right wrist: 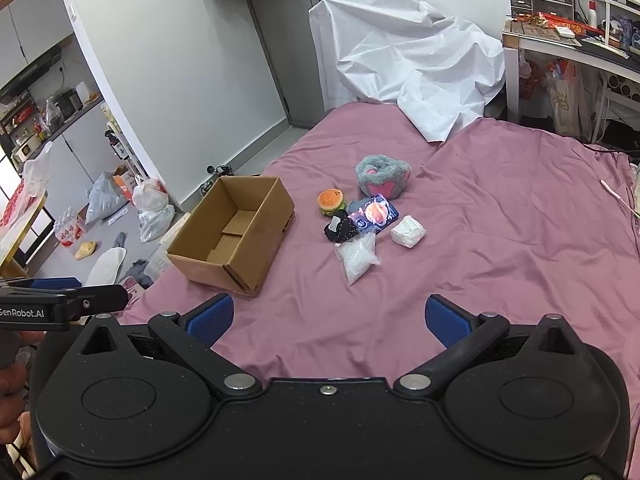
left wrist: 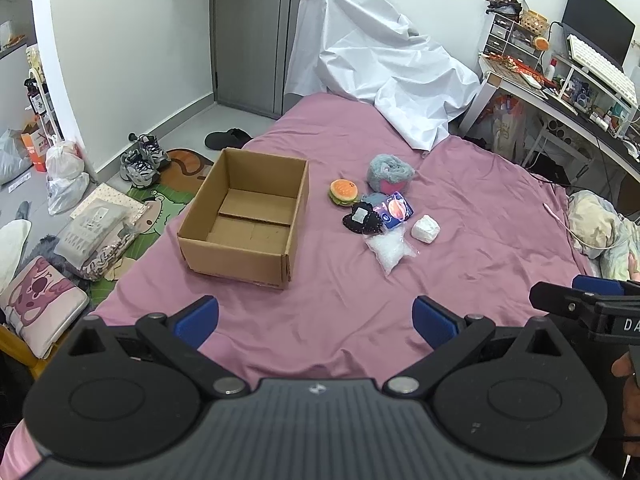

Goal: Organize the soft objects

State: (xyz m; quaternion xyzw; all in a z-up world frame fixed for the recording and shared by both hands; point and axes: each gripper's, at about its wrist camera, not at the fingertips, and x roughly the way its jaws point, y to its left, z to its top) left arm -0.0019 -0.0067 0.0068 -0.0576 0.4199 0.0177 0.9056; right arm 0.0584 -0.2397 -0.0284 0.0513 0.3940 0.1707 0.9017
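Observation:
An open, empty cardboard box (left wrist: 244,216) (right wrist: 232,232) sits on the pink bedspread (left wrist: 460,248) (right wrist: 500,220). Right of it lies a cluster: a burger plush (left wrist: 343,192) (right wrist: 331,201), a grey fluffy plush with a pink heart (left wrist: 390,174) (right wrist: 382,176), a black heart-shaped pad (left wrist: 362,219) (right wrist: 340,229), a blue packet with a planet print (left wrist: 396,208) (right wrist: 374,213), a white wrapped lump (left wrist: 425,229) (right wrist: 407,231) and a clear bag of white pellets (left wrist: 390,250) (right wrist: 357,258). My left gripper (left wrist: 316,322) and right gripper (right wrist: 328,320) both hang open over the near bedspread, well short of the objects.
A white sheet (left wrist: 380,68) drapes a chair at the bed's far end. A cluttered desk (left wrist: 560,88) stands to the right. Shoes (left wrist: 142,160), bags and cushions litter the floor left of the bed. A crumpled blanket (left wrist: 600,228) lies at the bed's right edge.

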